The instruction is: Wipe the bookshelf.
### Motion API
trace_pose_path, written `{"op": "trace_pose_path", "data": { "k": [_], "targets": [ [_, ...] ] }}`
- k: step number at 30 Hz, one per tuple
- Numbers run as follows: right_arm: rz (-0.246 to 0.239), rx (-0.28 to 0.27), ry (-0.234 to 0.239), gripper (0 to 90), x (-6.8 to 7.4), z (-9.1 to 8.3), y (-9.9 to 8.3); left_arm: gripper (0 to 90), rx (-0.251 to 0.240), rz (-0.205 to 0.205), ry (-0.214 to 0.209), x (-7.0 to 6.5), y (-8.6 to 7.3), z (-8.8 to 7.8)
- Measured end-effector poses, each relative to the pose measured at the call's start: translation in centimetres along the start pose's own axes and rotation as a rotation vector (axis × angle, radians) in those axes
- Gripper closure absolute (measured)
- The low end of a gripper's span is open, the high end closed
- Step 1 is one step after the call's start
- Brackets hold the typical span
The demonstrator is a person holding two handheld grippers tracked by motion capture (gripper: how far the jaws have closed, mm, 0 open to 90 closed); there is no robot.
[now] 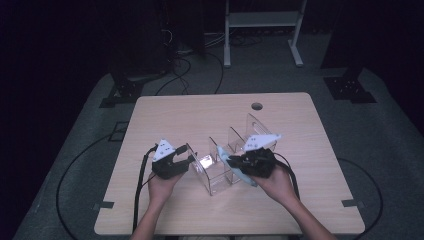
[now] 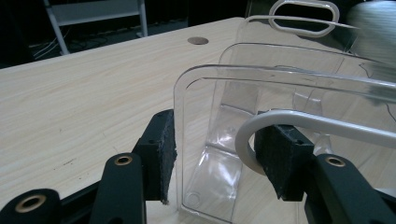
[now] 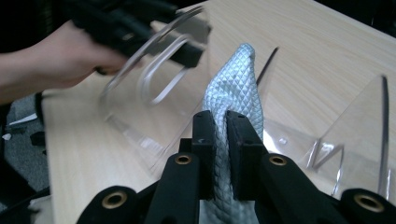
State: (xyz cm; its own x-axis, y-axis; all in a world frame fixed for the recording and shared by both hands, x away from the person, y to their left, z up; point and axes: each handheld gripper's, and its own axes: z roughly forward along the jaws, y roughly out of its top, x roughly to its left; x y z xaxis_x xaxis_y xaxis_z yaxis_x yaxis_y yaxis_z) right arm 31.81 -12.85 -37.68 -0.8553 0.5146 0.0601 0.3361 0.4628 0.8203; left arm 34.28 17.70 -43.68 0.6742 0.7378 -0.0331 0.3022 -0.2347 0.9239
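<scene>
A clear plastic file rack with upright dividers (image 1: 227, 160) stands near the middle of the pale wooden surface (image 1: 165, 115), between the two hands. The left gripper (image 1: 191, 159) is closed partway onto the rack's end wall: in the left gripper view one black pad (image 2: 161, 156) sits against the outer face of the wall and the other against a white rounded rim on its inner side, so the wall is pinched between them. How the rack's far dividers join the base is hard to read there, since the clear plastic lets the wood show through and the upper right corner is blurred.

The right gripper (image 1: 231, 161) is clamped tight on a pale blue-grey sheet with a quilted diamond texture (image 3: 236, 93). The sheet rises edge-on from between the jaws, its top pointing at a slot of the rack; its lower part is hidden behind the jaws and cut off by the frame. In the high view it shows as a light blue strip (image 1: 240, 172) beneath the right hand (image 1: 277, 187), beside the dividers. Whether its tip already touches the rack cannot be told. The far hand and gripper in the right gripper view are smeared.
</scene>
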Motion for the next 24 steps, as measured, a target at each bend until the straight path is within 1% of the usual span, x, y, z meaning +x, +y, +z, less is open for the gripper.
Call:
{"op": "trace_pose_path", "data": {
  "k": [2,3,4,6,7,8,10,12,14,15,17,18,19,21,22,24],
  "targets": [
    [-0.017,-0.028,-0.02,82.4,1.0,-0.8,-1.2,48.0,0.002,0.0,0.0,0.0,0.0,0.0],
    [-0.028,-0.038,-0.029,82.7,1.4,-1.1,-1.7,48.0,0.002,0.0,0.0,0.0,0.0,0.0],
    [-0.029,-0.041,-0.039,82.8,1.6,-1.3,-2.2,48.0,0.002,0.0,0.0,0.0,0.0,0.0],
    [-0.037,-0.06,-0.068,83.0,1.9,-1.9,-3.4,48.0,0.003,0.0,-0.001,0.0,0.0,0.0],
    [-0.033,-0.064,-0.083,83.0,1.9,-2.3,-4.0,47.9,0.002,-0.001,-0.001,0.0,0.0,0.0],
    [-0.014,-0.068,-0.098,83.1,1.6,-2.6,-4.6,47.9,0.002,0.0,-0.001,0.0,0.0,0.0],
    [0.038,-0.079,-0.127,83.1,0.4,-3.3,-6.0,47.9,0.001,-0.003,-0.002,0.0,0.0,0.0],
    [0.098,-0.099,-0.155,83.2,-1.2,-4.0,-7.2,48.0,0.001,-0.004,-0.003,0.0,0.0,0.0],
    [0.135,-0.107,-0.209,83.2,-2.8,-4.6,-8.1,48.0,0.001,-0.003,-0.003,0.0,0.0,0.0],
    [0.16,-0.116,-0.222,83.2,-3.6,-4.8,-8.5,48.0,0.001,-0.006,-0.003,0.0,0.0,0.0],
    [0.188,-0.123,-0.271,83.3,-5.0,-5.3,-8.9,48.0,0.0,-0.01,-0.004,0.1,0.0,0.0],
    [0.206,-0.135,-0.285,83.3,-5.6,-5.5,-9.1,48.0,-0.002,-0.012,-0.004,0.1,0.0,0.1],
    [0.23,-0.144,-0.288,83.3,-6.2,-5.6,-9.3,48.0,-0.004,-0.014,-0.005,0.1,0.0,0.1],
    [0.247,-0.154,-0.305,83.3,-6.7,-5.5,-9.4,47.8,-0.004,-0.012,-0.005,0.0,0.0,0.1],
    [0.248,-0.158,-0.301,83.3,-6.5,-5.3,-9.4,47.7,-0.003,-0.009,-0.005,0.0,0.0,0.1],
    [0.212,-0.139,-0.273,83.2,-5.6,-4.5,-9.2,47.7,-0.003,-0.003,-0.008,0.1,0.0,0.1]
  ]
}}
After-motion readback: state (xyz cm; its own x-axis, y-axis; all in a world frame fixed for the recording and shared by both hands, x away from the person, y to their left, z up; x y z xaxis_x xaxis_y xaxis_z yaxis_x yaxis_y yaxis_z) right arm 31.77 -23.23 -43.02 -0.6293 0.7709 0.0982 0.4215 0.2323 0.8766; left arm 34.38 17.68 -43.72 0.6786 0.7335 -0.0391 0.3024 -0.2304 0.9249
